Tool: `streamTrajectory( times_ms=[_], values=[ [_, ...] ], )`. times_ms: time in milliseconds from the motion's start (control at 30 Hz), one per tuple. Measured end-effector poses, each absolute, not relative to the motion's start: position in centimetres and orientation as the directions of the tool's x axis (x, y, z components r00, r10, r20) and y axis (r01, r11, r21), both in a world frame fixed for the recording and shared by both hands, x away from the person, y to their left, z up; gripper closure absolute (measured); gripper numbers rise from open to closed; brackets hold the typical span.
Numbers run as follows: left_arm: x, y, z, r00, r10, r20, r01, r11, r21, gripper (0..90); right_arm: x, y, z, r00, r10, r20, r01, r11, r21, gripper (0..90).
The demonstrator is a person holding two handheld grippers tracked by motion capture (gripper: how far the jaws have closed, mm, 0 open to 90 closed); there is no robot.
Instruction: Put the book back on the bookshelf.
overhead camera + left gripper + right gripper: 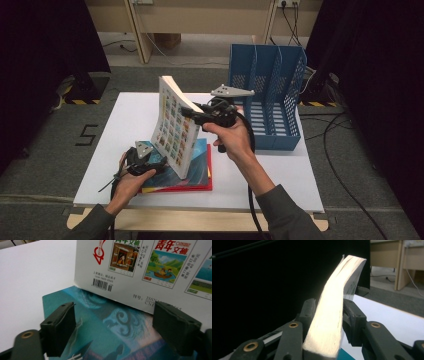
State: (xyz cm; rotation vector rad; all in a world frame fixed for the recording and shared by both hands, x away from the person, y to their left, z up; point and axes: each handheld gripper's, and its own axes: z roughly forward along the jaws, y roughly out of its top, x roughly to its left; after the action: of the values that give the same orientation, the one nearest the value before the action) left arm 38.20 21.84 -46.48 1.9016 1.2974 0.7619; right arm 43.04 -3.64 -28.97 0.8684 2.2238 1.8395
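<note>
The right gripper (194, 114) is pinching the white magazine (174, 127) by its page edge, tilting it up so its lower edge is resting on the teal book (197, 165) stacked on the counter (280, 170). The left gripper (150, 165) is sitting beside that lower edge, jaws spread, gripping nothing. Since the pages are bowing, the grip should probably stay firm, and the magazine is best kept upright while carrying it toward the blue file rack (265, 95).

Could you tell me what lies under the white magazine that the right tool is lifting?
Its lower edge rests on a teal book, which lies flat on a red book on the white table. The white magazine and the left tool cover part of the teal cover.
</note>
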Motion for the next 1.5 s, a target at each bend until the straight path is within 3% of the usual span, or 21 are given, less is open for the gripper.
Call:
streamTrajectory(
  times_ms=[200,533,733,1000,1267,1500],
  values=[
    [38.1,22.1,-46.6,0.325,0.944,0.057,0.53,-0.231,0.816,15.4,41.8,-2.7,-29.2,-0.844,0.49,0.22,0.301,0.092,0.949,66.3],
    [38.0,22.3,-46.7,0.326,0.944,0.048,0.526,-0.223,0.821,15.3,41.7,-2.4,-30.5,-0.837,0.492,0.239,0.312,0.071,0.947,63.7],
    [38.1,22.6,-46.8,0.319,0.947,0.037,0.523,-0.208,0.827,15.5,42.1,-1.8,-30.2,-0.825,0.521,0.218,0.292,0.062,0.954,69.3],
    [38.4,24.0,-47.0,0.285,0.959,0.001,0.534,-0.16,0.83,15.5,45.2,-3.0,-30.5,-0.791,0.461,0.402,0.417,-0.074,0.906,71.6],
    [38.3,23.9,-47.0,0.281,0.96,0.006,0.528,-0.16,0.834,15.5,44.1,-2.6,-30.3,-0.86,0.428,0.278,0.313,0.013,0.95,70.5],
    [38.0,24.3,-46.9,0.265,0.964,-0.002,0.524,-0.142,0.84,15.5,42.0,-2.0,-30.5,-0.883,0.403,0.24,0.283,0.051,0.958,68.4]
  ],
)
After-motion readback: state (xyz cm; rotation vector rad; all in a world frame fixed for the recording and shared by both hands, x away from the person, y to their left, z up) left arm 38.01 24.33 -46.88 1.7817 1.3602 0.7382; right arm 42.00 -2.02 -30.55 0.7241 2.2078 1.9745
